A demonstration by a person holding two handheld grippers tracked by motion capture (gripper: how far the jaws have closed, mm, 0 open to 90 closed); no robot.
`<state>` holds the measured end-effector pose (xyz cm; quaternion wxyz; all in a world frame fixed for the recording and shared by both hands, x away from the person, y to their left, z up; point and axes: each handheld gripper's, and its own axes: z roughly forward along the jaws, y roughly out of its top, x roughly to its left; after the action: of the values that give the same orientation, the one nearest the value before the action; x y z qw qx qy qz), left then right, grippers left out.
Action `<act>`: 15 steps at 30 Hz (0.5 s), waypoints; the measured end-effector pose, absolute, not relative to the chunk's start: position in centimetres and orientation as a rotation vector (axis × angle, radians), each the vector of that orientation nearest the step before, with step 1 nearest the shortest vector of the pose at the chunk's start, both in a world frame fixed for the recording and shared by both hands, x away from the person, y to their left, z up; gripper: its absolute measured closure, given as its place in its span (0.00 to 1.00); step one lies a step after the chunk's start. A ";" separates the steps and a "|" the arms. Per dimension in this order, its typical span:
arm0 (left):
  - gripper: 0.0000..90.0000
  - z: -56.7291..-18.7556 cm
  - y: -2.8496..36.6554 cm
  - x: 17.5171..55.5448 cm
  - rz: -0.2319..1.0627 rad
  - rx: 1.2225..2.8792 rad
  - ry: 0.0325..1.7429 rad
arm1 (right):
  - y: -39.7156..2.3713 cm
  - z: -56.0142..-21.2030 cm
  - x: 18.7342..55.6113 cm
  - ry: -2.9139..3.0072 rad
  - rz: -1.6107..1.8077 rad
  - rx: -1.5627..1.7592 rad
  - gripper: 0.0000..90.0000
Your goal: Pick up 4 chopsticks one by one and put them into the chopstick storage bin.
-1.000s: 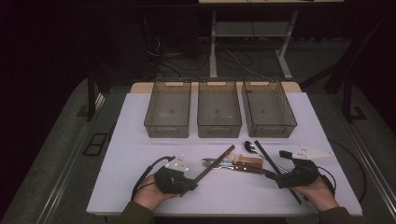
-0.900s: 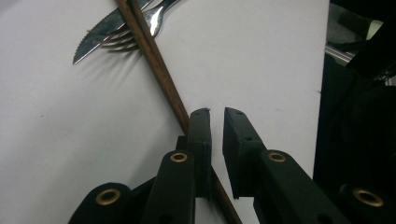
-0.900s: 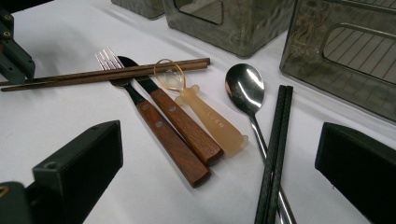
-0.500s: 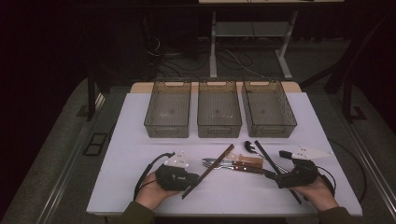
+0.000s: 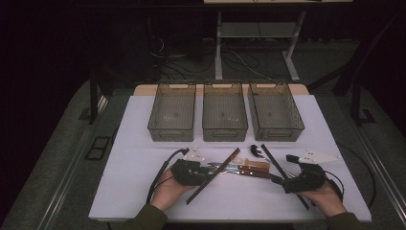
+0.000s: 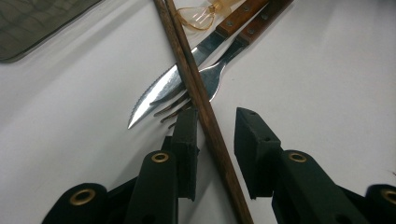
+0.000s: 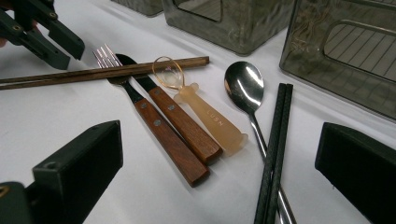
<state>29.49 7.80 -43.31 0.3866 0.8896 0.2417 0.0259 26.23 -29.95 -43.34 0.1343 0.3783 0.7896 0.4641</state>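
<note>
While we look down from the high view, the left gripper [image 5: 207, 173] sits at the near end of the brown chopsticks [image 5: 214, 175], which run diagonally across the cutlery pile toward the three bins [image 5: 225, 113]. The right gripper [image 5: 281, 181] rests near the black chopsticks [image 5: 282, 175], far side of the pile. Risk here: the sticks are long, so gripping near one end means the far end can sag or swing & rake the other utensils.

Left gripper view: jaws are spread w/ the brown chopsticks [image 6: 201, 100] between them, not yet clamped. The pair lies directly over the knife [image 6: 161, 93] and fork [image 6: 198, 91]. We judge closing could pinch just one stick, or catch the fork tines beside the left jaw, dragging the fork along.

Right gripper view: jaws wide apart, holding nothing. The plastic spoon [image 7: 196, 100], steel spoon [image 7: 247, 95] & black chopsticks [image 7: 273, 154] lie close together; a sweeping stick could scatter them.
</note>
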 end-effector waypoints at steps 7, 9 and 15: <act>0.80 -43.6 7.7 29.4 0.076 2.296 0.617 | -29.9 -43.4 26.2 2.295 1.343 1.096 0.01; 0.80 -43.7 7.6 29.5 0.085 2.307 0.616 | -29.9 -43.4 26.2 2.294 1.341 1.094 0.01; 0.81 -43.8 7.5 29.4 0.086 2.311 0.628 | -29.9 -43.4 26.3 2.295 1.343 1.097 0.01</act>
<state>29.38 7.51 -43.85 0.3642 0.8981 0.2443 0.0335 26.25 -29.93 -43.39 0.1324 0.3781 0.7908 0.4627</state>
